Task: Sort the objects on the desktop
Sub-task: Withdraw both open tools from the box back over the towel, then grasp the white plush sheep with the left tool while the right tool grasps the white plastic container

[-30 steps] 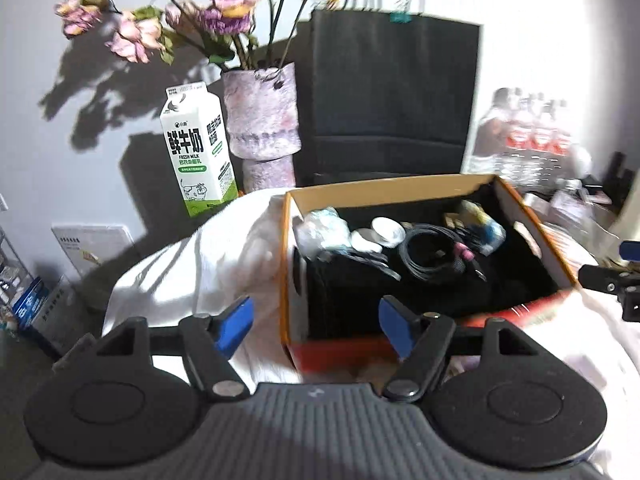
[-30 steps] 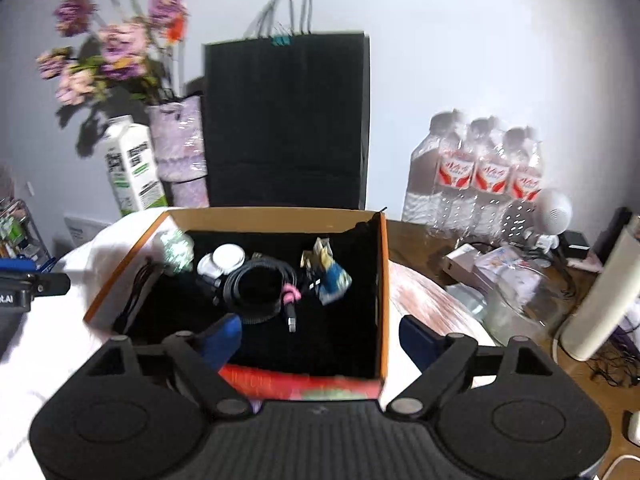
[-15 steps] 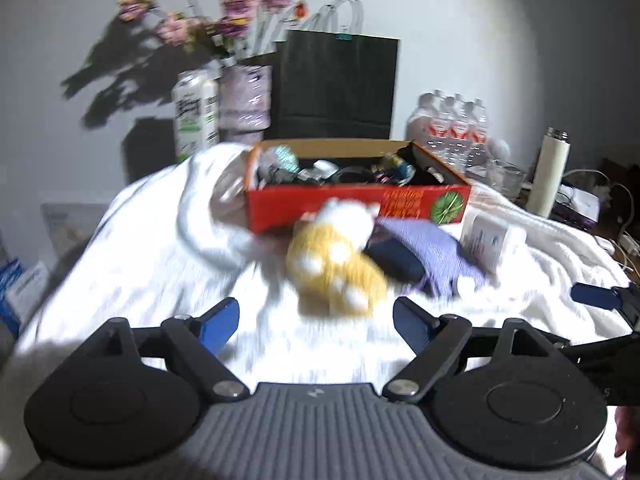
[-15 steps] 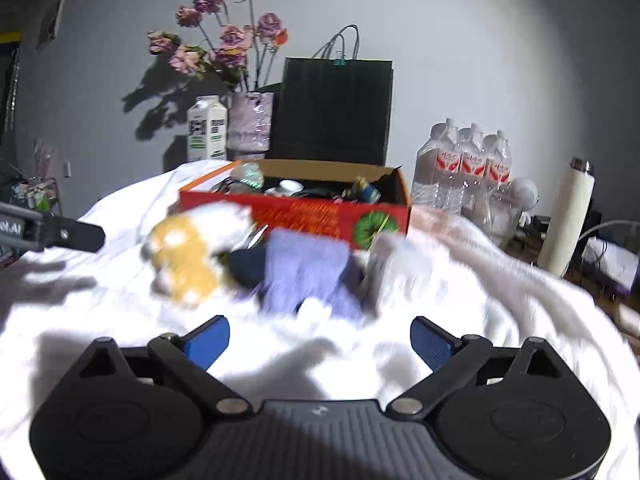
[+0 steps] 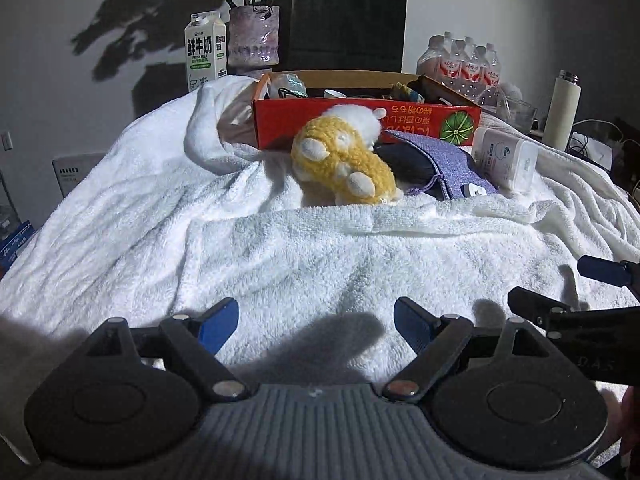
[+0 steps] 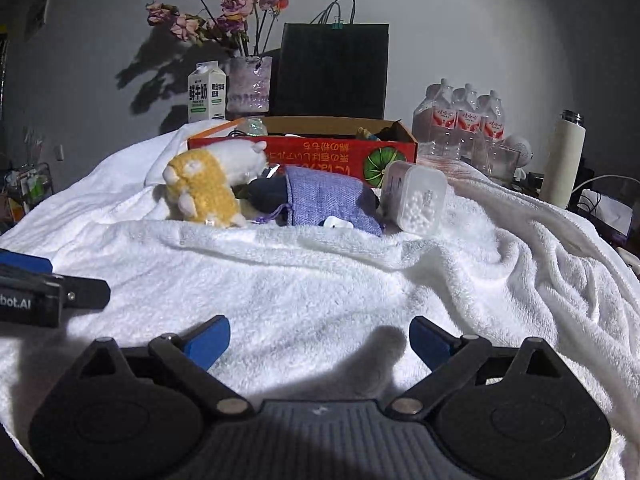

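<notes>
Both jaws apart, empty: left gripper (image 5: 316, 320), right gripper (image 6: 319, 338). Best reaching toward twelve o'clock, straddling the plush toy (image 5: 344, 162) squarely before squeezing.

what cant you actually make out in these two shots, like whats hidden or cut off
- Contents of the red box: both views look at its front wall from low down, so only a few tops show above the rim.
- Dark item beside the plush toy: largely covered by the purple pouch; cannot tell what it is.
- Small white object by the pouch: too small to identify.
- Right claw in the left view: cut off by the frame edge.
</notes>
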`<move>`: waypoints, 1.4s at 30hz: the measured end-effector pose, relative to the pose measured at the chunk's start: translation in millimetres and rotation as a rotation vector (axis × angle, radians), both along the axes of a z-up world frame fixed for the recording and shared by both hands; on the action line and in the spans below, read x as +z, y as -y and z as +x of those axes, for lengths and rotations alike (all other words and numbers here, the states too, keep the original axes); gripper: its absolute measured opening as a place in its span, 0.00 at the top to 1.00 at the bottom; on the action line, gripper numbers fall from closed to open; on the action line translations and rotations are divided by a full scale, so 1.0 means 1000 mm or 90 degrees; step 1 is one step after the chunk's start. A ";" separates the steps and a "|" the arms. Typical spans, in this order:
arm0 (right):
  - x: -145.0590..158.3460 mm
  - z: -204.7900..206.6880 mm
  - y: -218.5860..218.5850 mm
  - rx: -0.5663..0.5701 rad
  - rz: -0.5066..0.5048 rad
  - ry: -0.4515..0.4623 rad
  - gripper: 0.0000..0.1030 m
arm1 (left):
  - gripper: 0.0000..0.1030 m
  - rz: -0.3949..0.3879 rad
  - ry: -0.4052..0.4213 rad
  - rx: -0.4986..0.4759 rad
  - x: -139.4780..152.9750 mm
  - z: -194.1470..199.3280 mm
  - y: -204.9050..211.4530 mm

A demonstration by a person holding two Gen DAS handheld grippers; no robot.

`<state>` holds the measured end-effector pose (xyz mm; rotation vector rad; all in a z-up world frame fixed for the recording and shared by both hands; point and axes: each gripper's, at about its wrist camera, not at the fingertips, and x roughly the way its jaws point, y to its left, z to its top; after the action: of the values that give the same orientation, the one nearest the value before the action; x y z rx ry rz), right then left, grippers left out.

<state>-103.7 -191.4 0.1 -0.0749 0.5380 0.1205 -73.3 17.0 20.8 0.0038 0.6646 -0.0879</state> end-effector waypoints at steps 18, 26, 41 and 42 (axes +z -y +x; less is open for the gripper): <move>0.037 0.117 0.046 -0.032 0.050 0.041 0.14 | 0.19 0.081 0.021 -0.145 0.032 0.191 0.032; 0.033 0.169 0.051 -0.066 0.071 0.030 0.29 | 0.52 0.006 -0.054 -0.156 0.024 0.224 0.025; 0.026 0.209 0.064 -0.102 0.052 0.017 0.20 | 0.56 -0.104 0.035 -0.074 0.078 0.129 -0.023; 0.025 0.215 0.063 -0.106 0.039 0.011 0.20 | 0.56 -0.106 0.038 -0.077 0.078 0.124 -0.023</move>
<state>111.6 -254.4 25.2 0.0281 0.5203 -0.0259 50.6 40.4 99.3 -0.1135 0.5954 -0.2580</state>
